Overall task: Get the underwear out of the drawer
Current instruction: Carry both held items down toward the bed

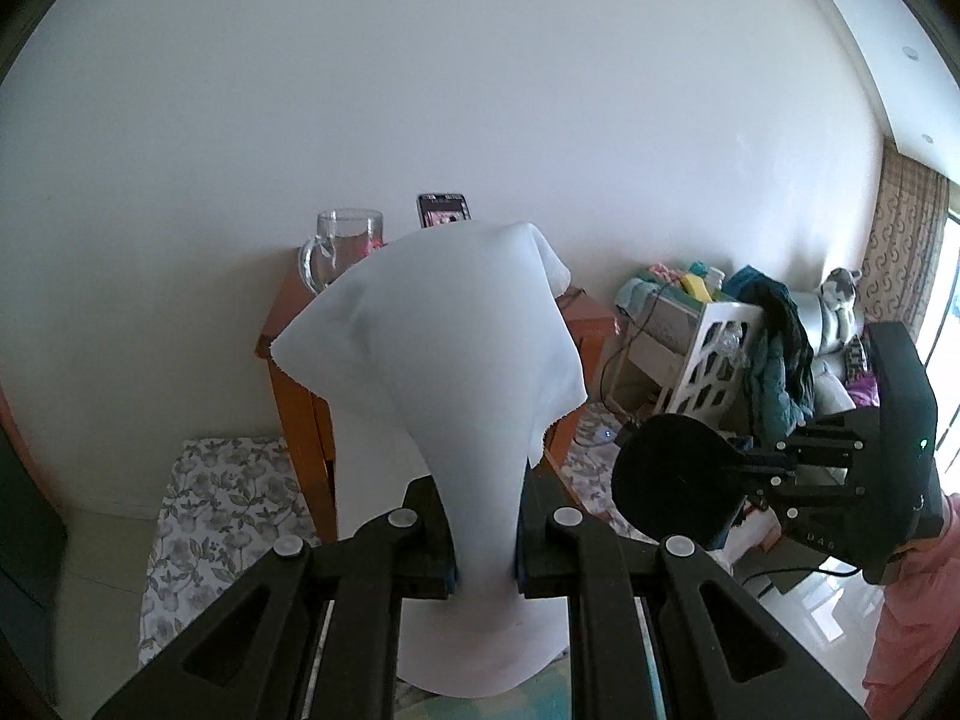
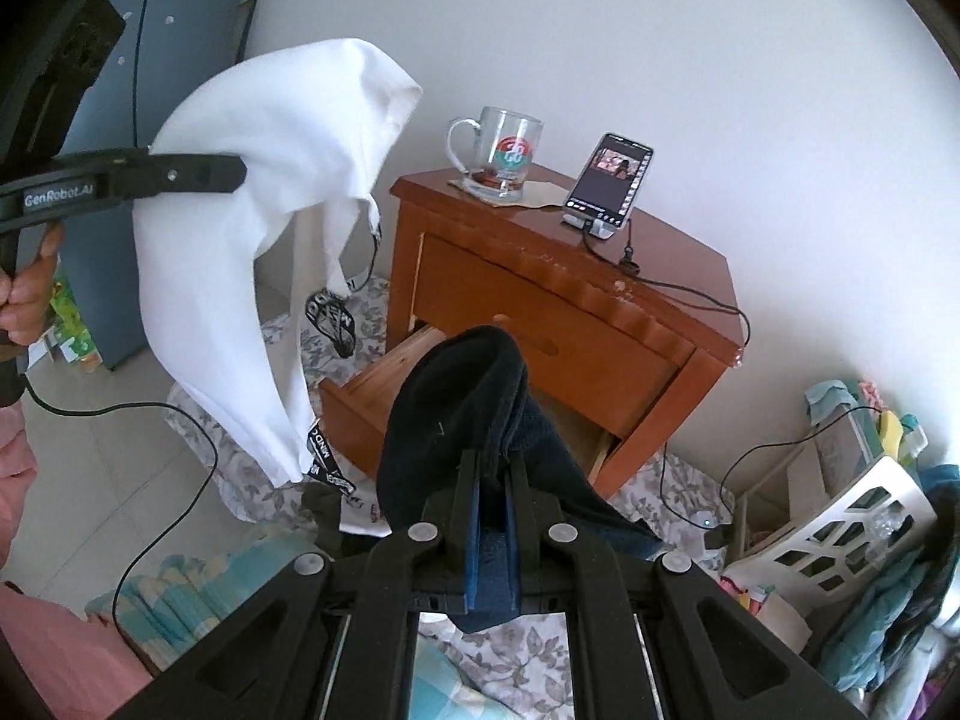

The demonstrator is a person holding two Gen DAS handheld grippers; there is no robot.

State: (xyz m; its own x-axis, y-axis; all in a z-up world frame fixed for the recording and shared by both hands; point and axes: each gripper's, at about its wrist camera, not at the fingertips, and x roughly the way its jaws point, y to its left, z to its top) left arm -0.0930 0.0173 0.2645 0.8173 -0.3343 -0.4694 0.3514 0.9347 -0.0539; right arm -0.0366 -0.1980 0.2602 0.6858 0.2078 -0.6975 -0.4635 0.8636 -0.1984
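In the left wrist view my left gripper (image 1: 485,534) is shut on white underwear (image 1: 432,348), which billows up over the jaws and hides most of the nightstand. The right wrist view shows that gripper (image 2: 234,171) in mid-air at left, the white underwear (image 2: 240,252) hanging from it with a black lettered waistband at its bottom. My right gripper (image 2: 492,516) is shut on dark navy underwear (image 2: 456,408), bunched above the jaws. Behind it is the nightstand's (image 2: 540,276) pulled-out lower drawer (image 2: 360,387). At right in the left view the right gripper (image 1: 756,474) grips the dark underwear (image 1: 672,486).
A glass mug (image 2: 501,153) and a propped phone (image 2: 612,180) with a cable stand on the nightstand top. A floral mat (image 2: 648,480) covers the floor. A white basket (image 2: 840,522) with clothes stands at right, and a blue cabinet (image 2: 174,30) at left. A person's hand (image 2: 27,294) holds the left gripper.
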